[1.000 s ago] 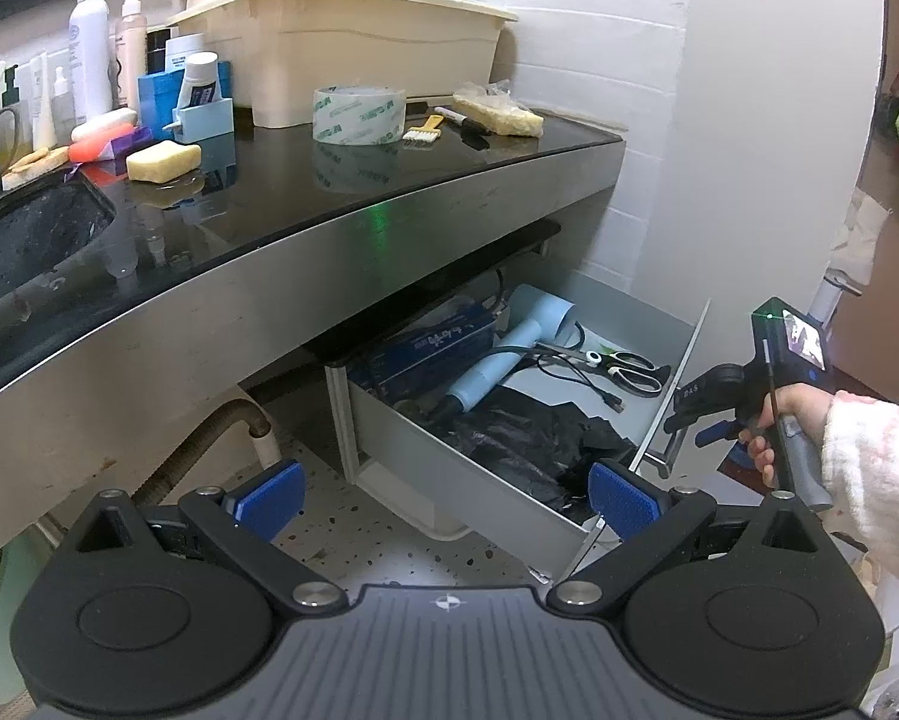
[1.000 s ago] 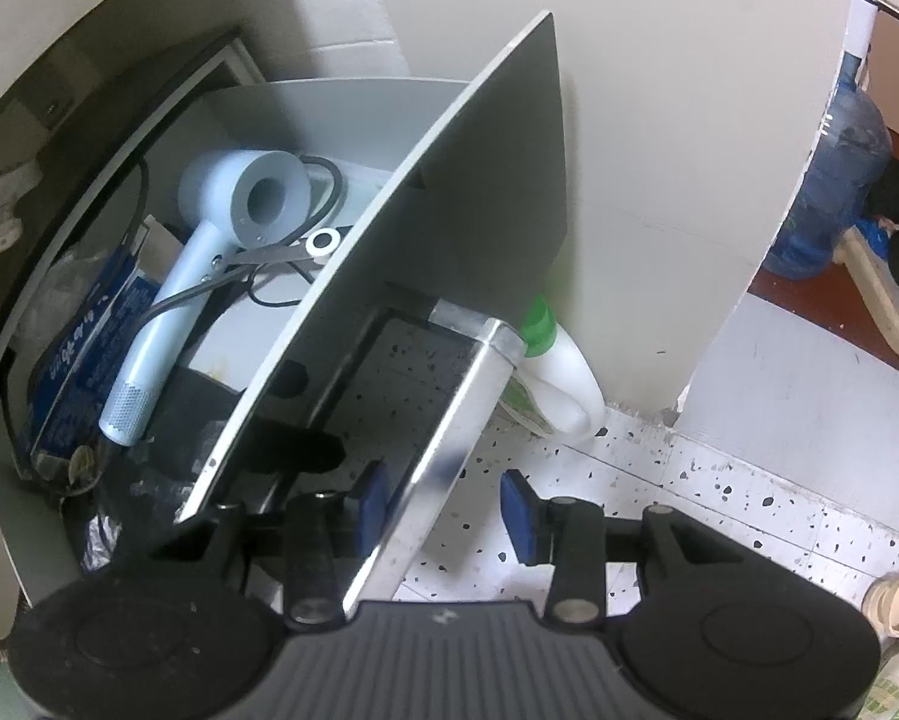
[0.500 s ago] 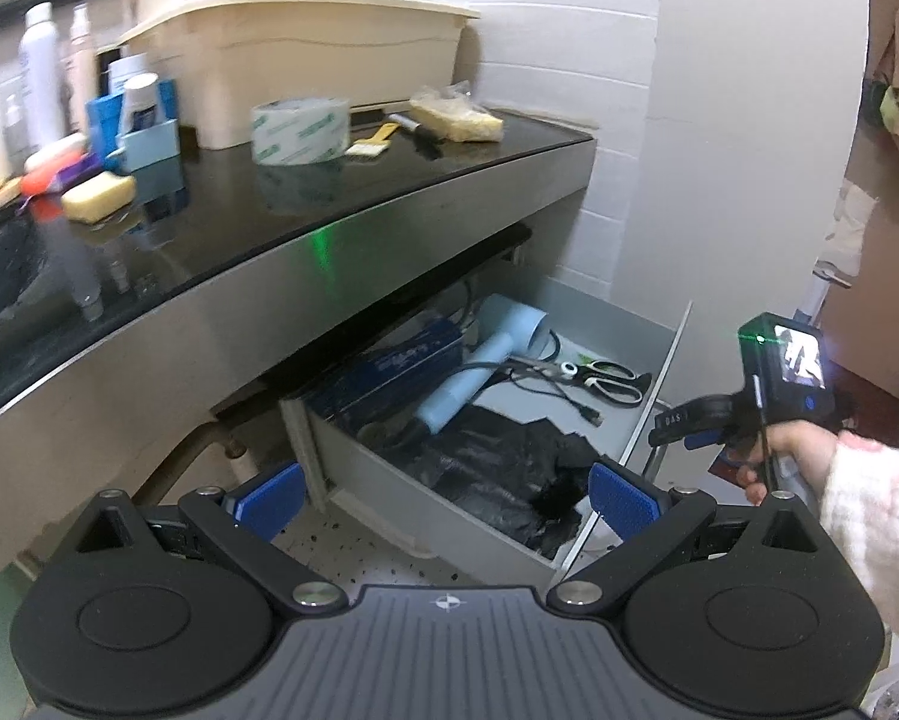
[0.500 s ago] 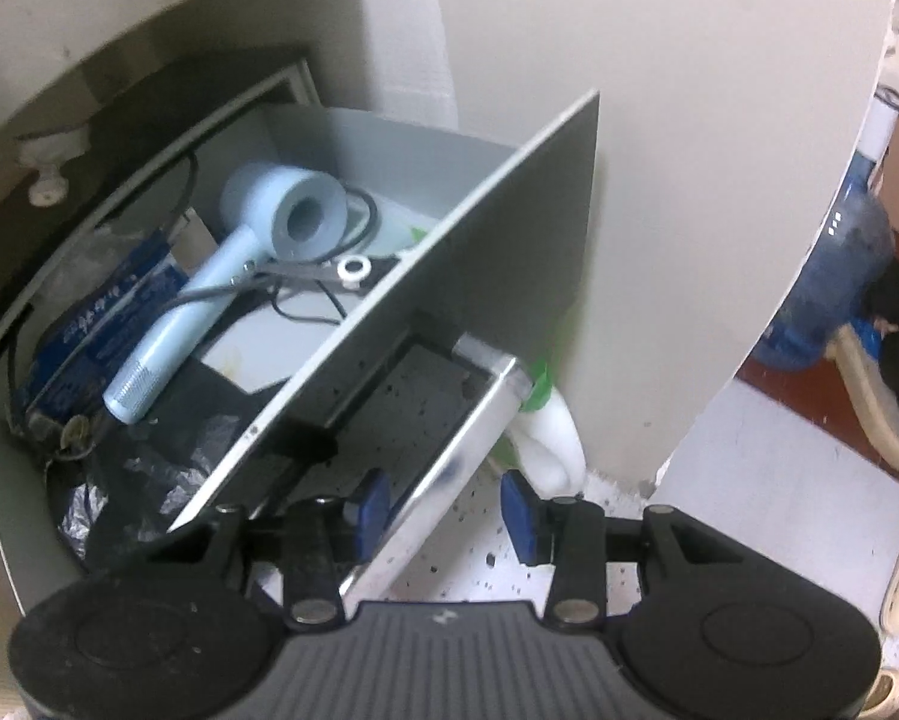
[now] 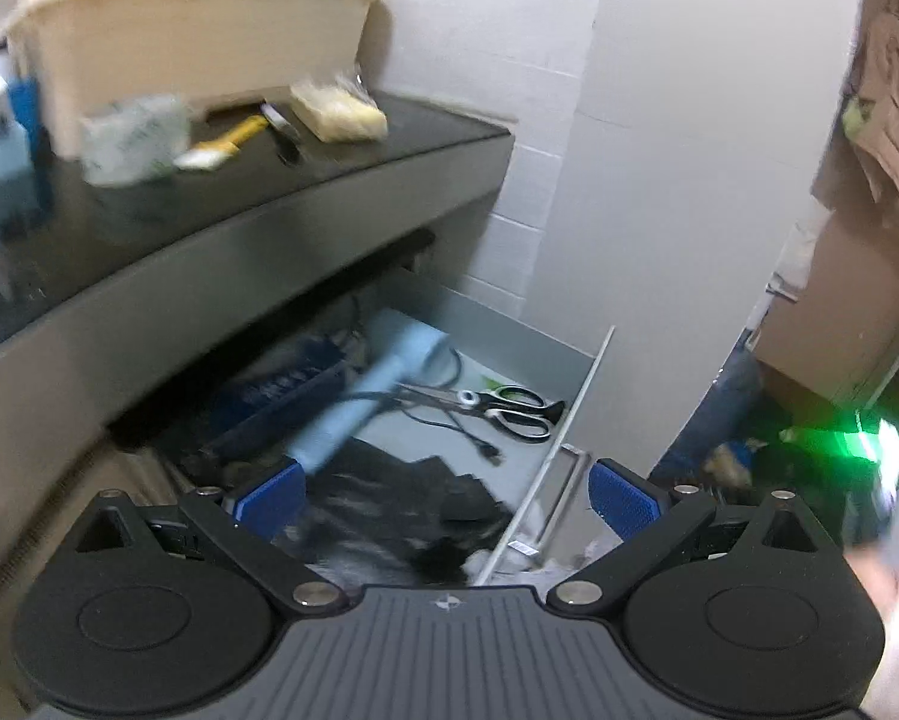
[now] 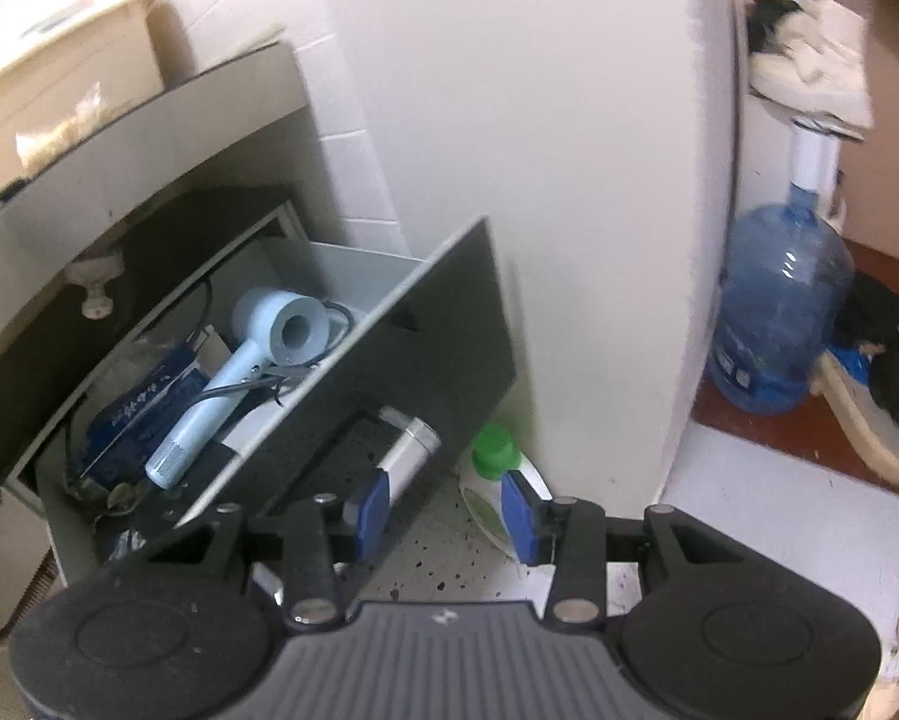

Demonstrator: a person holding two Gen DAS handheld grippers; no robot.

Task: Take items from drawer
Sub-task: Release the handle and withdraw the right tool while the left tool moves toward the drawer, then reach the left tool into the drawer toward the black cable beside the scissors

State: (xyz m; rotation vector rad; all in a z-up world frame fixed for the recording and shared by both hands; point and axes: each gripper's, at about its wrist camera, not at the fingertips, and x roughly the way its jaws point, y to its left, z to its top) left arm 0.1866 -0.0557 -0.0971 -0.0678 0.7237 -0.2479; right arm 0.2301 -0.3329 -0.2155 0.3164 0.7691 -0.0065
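Note:
The grey drawer (image 5: 575,414) stands pulled out under the counter. In it lie a pale blue hair dryer (image 5: 383,384), scissors (image 5: 503,405), a blue box (image 5: 281,396) and a crumpled black bag (image 5: 401,504). My left gripper (image 5: 446,495) hovers over the drawer's near end, open wide and holding nothing. My right gripper (image 6: 446,510) sits just off the drawer front (image 6: 425,324). Its jaws stand a narrow gap apart with only floor between them. The silver handle (image 6: 410,447) runs down behind its left finger. The hair dryer (image 6: 251,372) also shows in the right wrist view.
The dark counter (image 5: 329,180) above holds a beige tub (image 5: 179,48), a tape roll (image 5: 137,138), a yellow brush (image 5: 227,141) and a sponge (image 5: 338,108). A green-capped bottle (image 6: 497,456) stands on the floor by the white wall. A blue water jug (image 6: 779,312) is at the right.
The left view has swung right and closer over the drawer. The right gripper has drawn back and up, so the drawer handle no longer lies between its fingers.

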